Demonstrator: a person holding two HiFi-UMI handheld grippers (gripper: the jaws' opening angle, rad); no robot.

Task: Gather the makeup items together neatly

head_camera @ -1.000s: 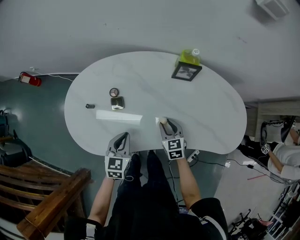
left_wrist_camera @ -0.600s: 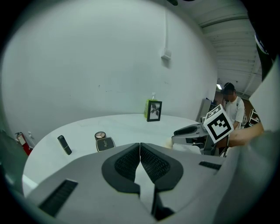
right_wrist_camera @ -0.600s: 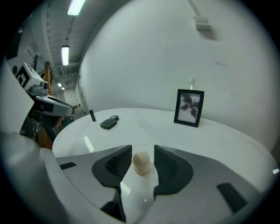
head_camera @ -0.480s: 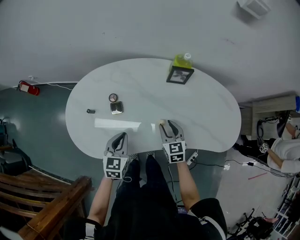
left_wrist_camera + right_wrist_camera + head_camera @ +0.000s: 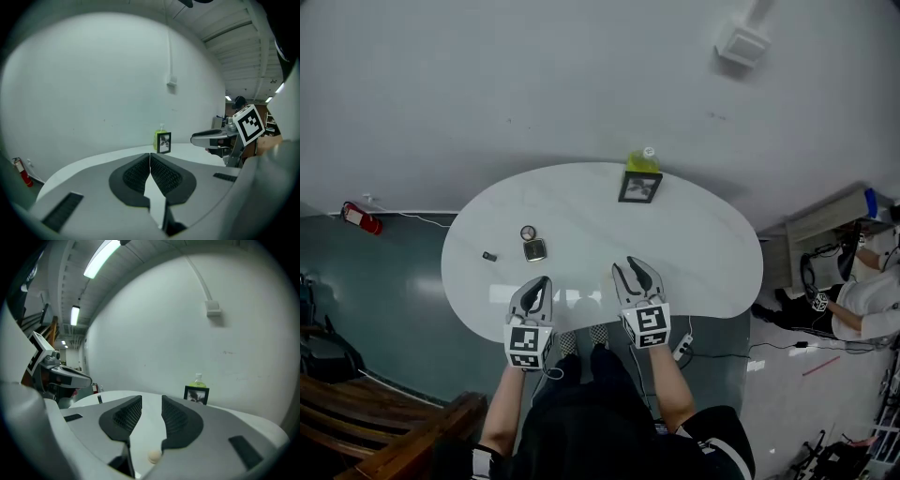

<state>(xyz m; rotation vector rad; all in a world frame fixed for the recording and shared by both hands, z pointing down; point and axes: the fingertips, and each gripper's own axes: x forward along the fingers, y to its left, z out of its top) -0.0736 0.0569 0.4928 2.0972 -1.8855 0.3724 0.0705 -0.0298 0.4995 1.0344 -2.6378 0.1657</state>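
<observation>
Only the viewpoint has pulled back. Round compact (image 5: 528, 232) and square silver compact (image 5: 534, 249) sit together, left on the white oval table (image 5: 694, 244). Ungathered: small dark tube (image 5: 488, 256) farther left, little beige ball (image 5: 154, 456) beneath the released right gripper (image 5: 626, 268). Left gripper (image 5: 540, 283) clenched, empty.

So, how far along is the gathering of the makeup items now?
Done: little. The round compact and the square compact lie close together, but the small dark item lies apart on their left.
In hand: nothing. The left gripper is shut and empty. The right gripper is open, and a small beige thing shows low between its jaws, unpressed.
Left: bringing the pieces together.
</observation>
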